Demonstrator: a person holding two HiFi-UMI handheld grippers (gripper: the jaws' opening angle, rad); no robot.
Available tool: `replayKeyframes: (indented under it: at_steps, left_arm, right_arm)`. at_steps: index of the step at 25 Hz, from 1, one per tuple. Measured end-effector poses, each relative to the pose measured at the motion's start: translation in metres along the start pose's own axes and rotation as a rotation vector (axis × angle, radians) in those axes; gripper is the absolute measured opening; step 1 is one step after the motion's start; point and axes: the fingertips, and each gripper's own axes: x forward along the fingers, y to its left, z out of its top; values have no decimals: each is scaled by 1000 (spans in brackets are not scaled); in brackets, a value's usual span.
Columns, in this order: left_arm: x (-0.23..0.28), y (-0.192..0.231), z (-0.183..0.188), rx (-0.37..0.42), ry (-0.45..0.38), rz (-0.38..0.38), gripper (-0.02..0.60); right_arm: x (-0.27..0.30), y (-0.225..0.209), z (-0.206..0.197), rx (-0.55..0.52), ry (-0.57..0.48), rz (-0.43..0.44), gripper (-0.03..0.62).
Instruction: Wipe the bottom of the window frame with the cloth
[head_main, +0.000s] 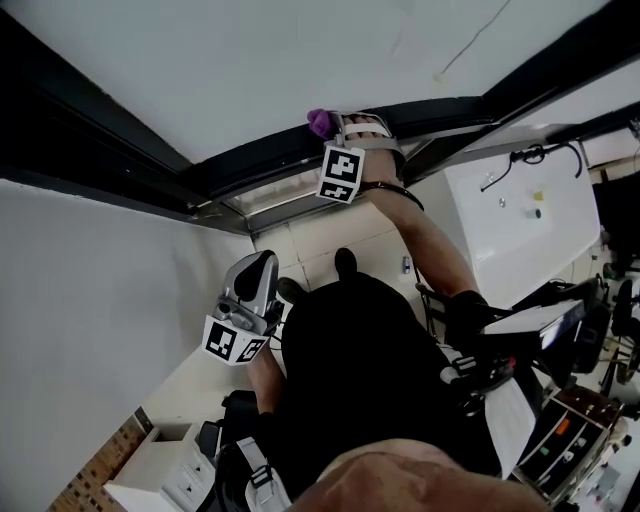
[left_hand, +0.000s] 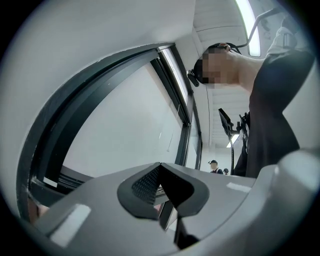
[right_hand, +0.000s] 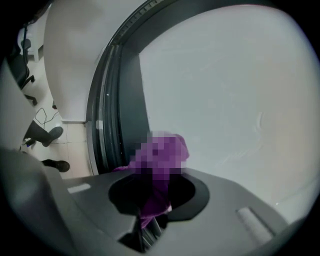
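Against the window frame (head_main: 270, 157), right gripper (right_hand: 150, 220) pinches crumpled purple cloth (head_main: 320, 122).

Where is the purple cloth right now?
In the head view, the purple cloth sits top middle, pinched in the right gripper and held against the dark window frame.

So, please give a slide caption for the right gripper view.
Right gripper shut on the purple cloth, beside the dark window frame.

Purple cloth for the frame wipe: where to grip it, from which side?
Pinch the purple cloth at its gathered tail, as the right gripper does, coming from the room side toward the window frame. It is bunched, so a wad sticks out past the tips for wiping.
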Motion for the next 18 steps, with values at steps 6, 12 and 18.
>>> replayKeyframes:
  at_steps: [6,12,18]
  left_arm:
    - [-12,8,3,6,-7,34,0]
    - [-19,11,10,18,-13,45,0]
    - [-38,20,18,32,-34,95,0]
  right_arm:
    - [-52,-20,46,290,-293,17,72]
    - [-136,-24,207,714,-983,418,72]
    - [-96,0,277,696,-883,475,72]
